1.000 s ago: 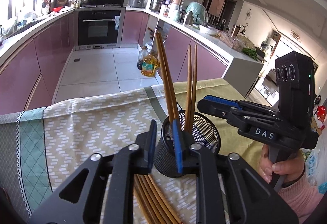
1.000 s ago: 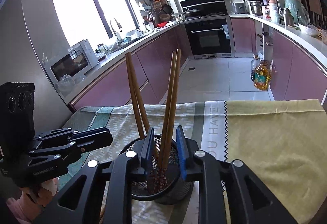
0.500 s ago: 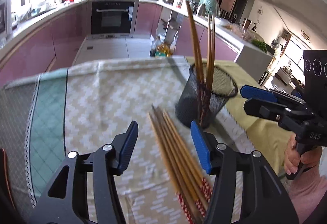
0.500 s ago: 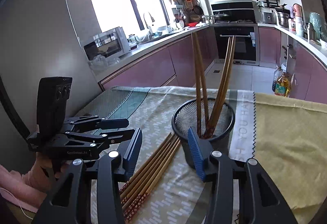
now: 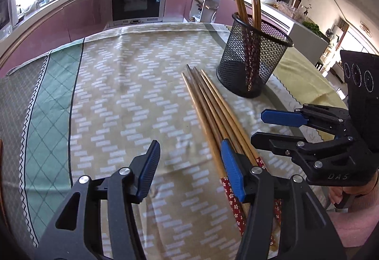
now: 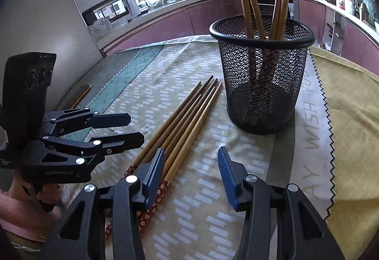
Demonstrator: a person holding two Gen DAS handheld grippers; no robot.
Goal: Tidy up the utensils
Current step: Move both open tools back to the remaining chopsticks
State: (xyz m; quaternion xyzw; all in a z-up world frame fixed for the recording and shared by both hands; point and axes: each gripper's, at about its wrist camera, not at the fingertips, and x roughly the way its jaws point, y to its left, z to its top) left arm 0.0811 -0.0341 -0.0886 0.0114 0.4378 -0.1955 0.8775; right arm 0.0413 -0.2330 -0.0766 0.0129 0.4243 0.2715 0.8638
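Hovering over the bench, left gripper (image 5: 190, 165) and right gripper (image 6: 190, 168) both released (nothing grasped), loose chopsticks (image 5: 213, 113) beside the mesh holder (image 6: 261, 75), four standing inside.

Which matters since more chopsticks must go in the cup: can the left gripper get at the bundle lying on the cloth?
Probably yes: the left gripper is open and empty, the chopstick bundle lies bare just beside its fingers.
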